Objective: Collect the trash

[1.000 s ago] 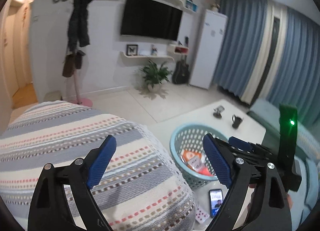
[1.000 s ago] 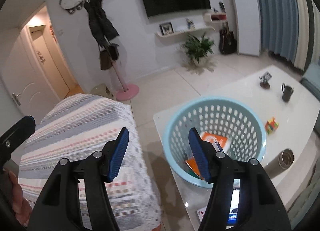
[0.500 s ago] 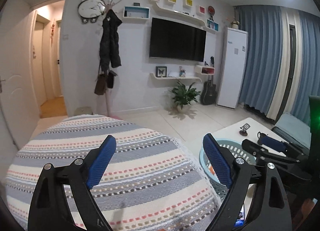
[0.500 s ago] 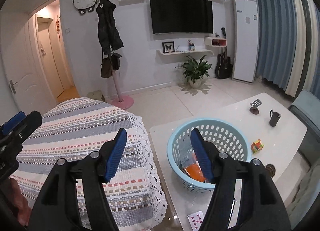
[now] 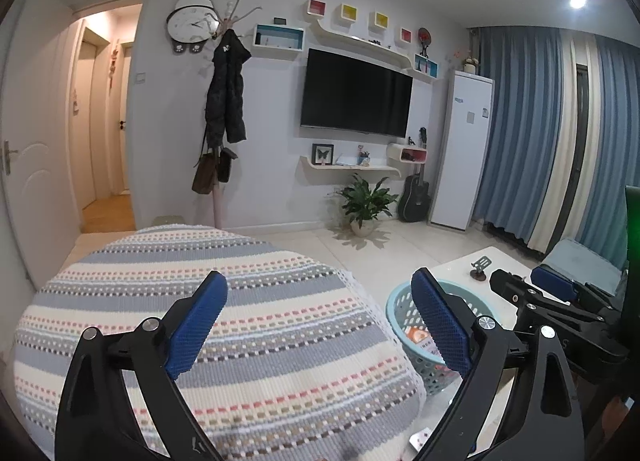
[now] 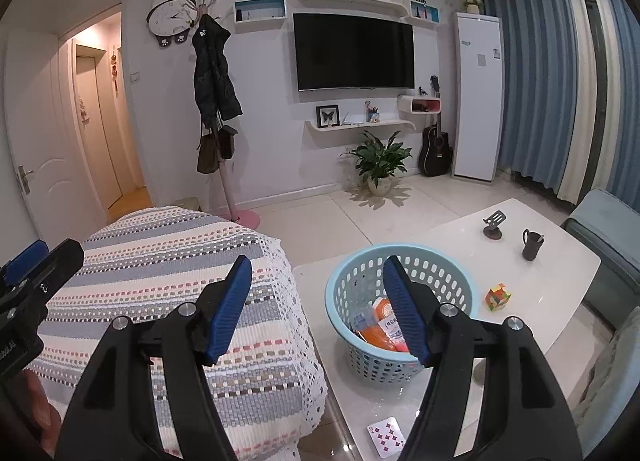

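A light blue plastic basket [image 6: 436, 261] stands on the white coffee table [image 6: 560, 261] and holds orange and white wrappers [image 6: 376, 331]. It also shows in the left wrist view [image 5: 400, 309]. My right gripper [image 6: 318, 293] is open and empty, raised above and in front of the basket. My left gripper [image 5: 320, 313] is open and empty over a striped cushion [image 5: 240, 321]. The right gripper shows at the right edge of the left wrist view [image 5: 532, 285].
On the table lie a puzzle cube [image 6: 498, 296], a dark mug [image 6: 531, 244], a phone stand [image 6: 494, 223] and a playing card [image 6: 386, 433]. The striped cushion [image 6: 180, 261] fills the left. A teal sofa [image 6: 612, 237] stands at the right.
Both grippers have risen and tilted up, away from the basket, so more of the room and wall shows. Both stay open and empty.
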The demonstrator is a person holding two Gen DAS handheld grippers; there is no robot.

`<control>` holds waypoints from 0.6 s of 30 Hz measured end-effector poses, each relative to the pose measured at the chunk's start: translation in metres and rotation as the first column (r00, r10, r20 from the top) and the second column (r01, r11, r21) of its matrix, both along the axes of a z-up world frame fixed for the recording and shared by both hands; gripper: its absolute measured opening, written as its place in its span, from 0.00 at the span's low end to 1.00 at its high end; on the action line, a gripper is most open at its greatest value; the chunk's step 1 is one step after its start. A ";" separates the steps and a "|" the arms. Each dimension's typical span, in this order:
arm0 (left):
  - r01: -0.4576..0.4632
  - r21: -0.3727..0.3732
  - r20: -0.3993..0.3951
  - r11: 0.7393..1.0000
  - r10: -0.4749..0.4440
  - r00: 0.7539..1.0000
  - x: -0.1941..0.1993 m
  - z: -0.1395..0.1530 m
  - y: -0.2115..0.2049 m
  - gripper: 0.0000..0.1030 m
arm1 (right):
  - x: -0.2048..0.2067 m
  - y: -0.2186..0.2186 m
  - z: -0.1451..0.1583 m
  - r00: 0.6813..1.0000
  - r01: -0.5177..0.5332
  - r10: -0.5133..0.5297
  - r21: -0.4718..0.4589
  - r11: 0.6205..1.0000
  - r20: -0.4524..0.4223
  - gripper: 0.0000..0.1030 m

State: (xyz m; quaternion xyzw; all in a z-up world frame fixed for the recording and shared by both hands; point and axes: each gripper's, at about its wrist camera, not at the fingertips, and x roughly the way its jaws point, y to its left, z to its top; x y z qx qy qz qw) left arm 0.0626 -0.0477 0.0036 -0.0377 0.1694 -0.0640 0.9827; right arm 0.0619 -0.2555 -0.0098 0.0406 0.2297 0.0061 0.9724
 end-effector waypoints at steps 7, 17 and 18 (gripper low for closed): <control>-0.033 -0.027 0.005 0.999 0.034 0.999 -0.022 -0.007 0.008 0.93 | -0.022 0.004 -0.004 1.000 -0.004 0.004 0.002 1.000 0.026 0.67; -0.049 -0.050 -0.010 0.998 0.049 0.999 -0.035 -0.007 0.025 0.93 | -0.038 0.016 -0.002 0.999 -0.003 0.005 -0.028 1.000 0.051 0.72; -0.049 -0.051 -0.009 0.998 0.049 0.999 -0.036 -0.006 0.025 0.93 | -0.039 0.017 -0.001 0.999 -0.003 0.005 -0.035 0.999 0.055 0.72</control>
